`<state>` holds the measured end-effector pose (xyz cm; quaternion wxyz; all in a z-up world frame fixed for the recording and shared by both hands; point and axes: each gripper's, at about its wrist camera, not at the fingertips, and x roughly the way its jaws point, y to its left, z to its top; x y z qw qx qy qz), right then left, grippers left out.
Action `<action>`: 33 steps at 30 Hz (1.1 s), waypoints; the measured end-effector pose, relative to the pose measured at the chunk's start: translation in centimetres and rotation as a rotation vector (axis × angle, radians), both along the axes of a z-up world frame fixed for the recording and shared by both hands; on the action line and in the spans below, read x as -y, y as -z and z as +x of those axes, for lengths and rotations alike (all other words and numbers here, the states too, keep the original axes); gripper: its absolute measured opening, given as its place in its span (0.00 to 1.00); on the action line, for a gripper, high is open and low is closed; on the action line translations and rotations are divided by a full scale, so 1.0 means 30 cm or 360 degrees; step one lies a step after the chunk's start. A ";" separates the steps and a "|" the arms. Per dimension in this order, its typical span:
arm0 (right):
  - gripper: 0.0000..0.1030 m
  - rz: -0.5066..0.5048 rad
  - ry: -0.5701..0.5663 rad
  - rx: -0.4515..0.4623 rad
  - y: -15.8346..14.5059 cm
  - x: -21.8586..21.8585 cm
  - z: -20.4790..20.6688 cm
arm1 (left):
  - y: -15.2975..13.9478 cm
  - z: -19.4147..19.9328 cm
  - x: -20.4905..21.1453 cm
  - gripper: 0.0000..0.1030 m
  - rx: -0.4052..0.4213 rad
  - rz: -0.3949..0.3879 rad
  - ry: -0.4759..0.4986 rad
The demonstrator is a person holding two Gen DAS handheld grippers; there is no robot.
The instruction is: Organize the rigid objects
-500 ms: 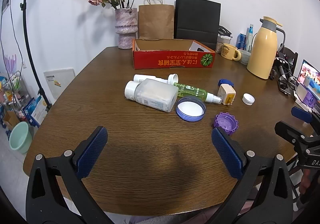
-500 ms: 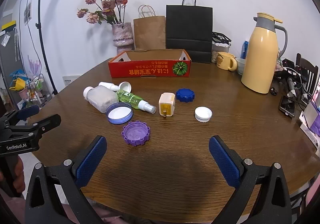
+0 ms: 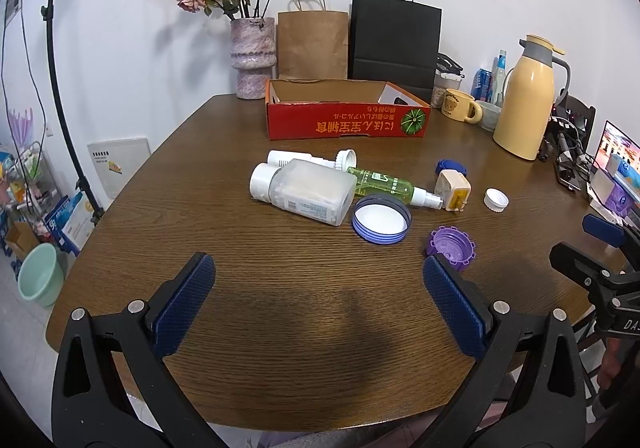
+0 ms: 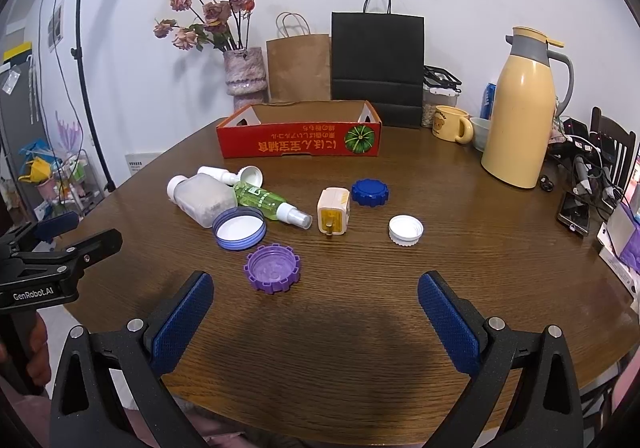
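**Small plastics on the table, both grippers wide and empty**

Both tools hover over the near edge of the table (image 3: pixel 224 152). The left gripper (image 3: pixel 320 300) has its jaws spread as wide as they go, with nothing between them; the right gripper (image 4: pixel 316 312) stands the same, also empty.

The things to sort lie loose in the middle of the table, in front of the red box (image 4: pixel 298 138), which looks like the likely bin. On the left is a frosted bottle (image 3: pixel 308 188) on its side, touching a green spray bottle (image 4: pixel 268 202) and a small white bottle (image 3: pixel 296 159) behind it. A wide blue lid (image 4: pixel 239 228) sits just beside them, and a purple cap (image 4: pixel 273 267) lies nearest the right gripper. Further right are a cream plug (image 4: pixel 333 210), a dark blue cap (image 4: pixel 370 192) and a white cap (image 4: pixel 405 230), each apart from the others.

All look light, stiff and smooth, so they probably slip more easily than they crush.

- Caps: pinch across the ribbed rim.
- Frosted bottle: take it across its flat sides, at mid-body.
- Spray bottle: round and likely to roll, so grip the barrel, not the nozzle.
- Plug: squeeze its flat faces.
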<state>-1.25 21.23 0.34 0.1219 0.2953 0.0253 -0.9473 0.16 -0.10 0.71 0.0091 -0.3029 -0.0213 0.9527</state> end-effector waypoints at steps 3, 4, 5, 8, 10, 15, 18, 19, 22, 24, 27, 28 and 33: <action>1.00 0.0000 -0.0001 0.0000 0.000 0.001 0.000 | -0.006 -0.001 0.002 1.00 -0.0001 0.0001 0.0000; 1.00 0.0000 -0.0002 -0.0001 0.000 0.001 0.000 | -0.006 -0.001 0.002 1.00 0.0000 0.0000 0.0001; 1.00 0.0001 -0.0001 -0.0002 0.004 0.003 0.001 | -0.006 0.000 0.003 1.00 -0.0001 0.0002 0.0001; 1.00 0.0000 0.0000 0.0001 0.008 0.004 0.001 | -0.011 -0.002 0.007 1.00 0.0002 0.0005 0.0002; 1.00 0.0000 0.0001 0.0001 0.010 0.005 0.001 | -0.013 -0.004 0.010 1.00 0.0005 0.0008 0.0003; 1.00 -0.0001 0.0000 0.0002 0.015 0.005 0.000 | -0.011 -0.006 0.010 1.00 0.0005 0.0007 0.0001; 1.00 -0.0001 0.0000 0.0004 0.017 0.006 -0.002 | -0.005 -0.006 0.011 1.00 0.0006 0.0009 0.0001; 1.00 -0.0001 0.0000 0.0003 0.017 0.006 -0.001 | -0.005 -0.006 0.011 1.00 0.0006 0.0009 0.0002; 1.00 0.0000 0.0000 0.0003 0.019 0.007 -0.001 | -0.003 -0.009 0.012 1.00 0.0006 0.0009 0.0004; 1.00 -0.0001 0.0000 0.0003 0.019 0.007 0.000 | 0.000 -0.008 0.010 1.00 0.0008 0.0009 0.0003; 1.00 -0.0001 0.0000 0.0003 0.020 0.007 0.000 | 0.005 -0.010 0.009 1.00 0.0012 0.0011 0.0003; 1.00 -0.0001 -0.0001 0.0004 0.021 0.007 -0.002 | 0.007 -0.010 0.009 1.00 0.0012 0.0012 0.0003; 1.00 -0.0001 -0.0001 0.0005 0.023 0.008 -0.002 | 0.011 -0.007 0.005 1.00 0.0010 0.0012 0.0003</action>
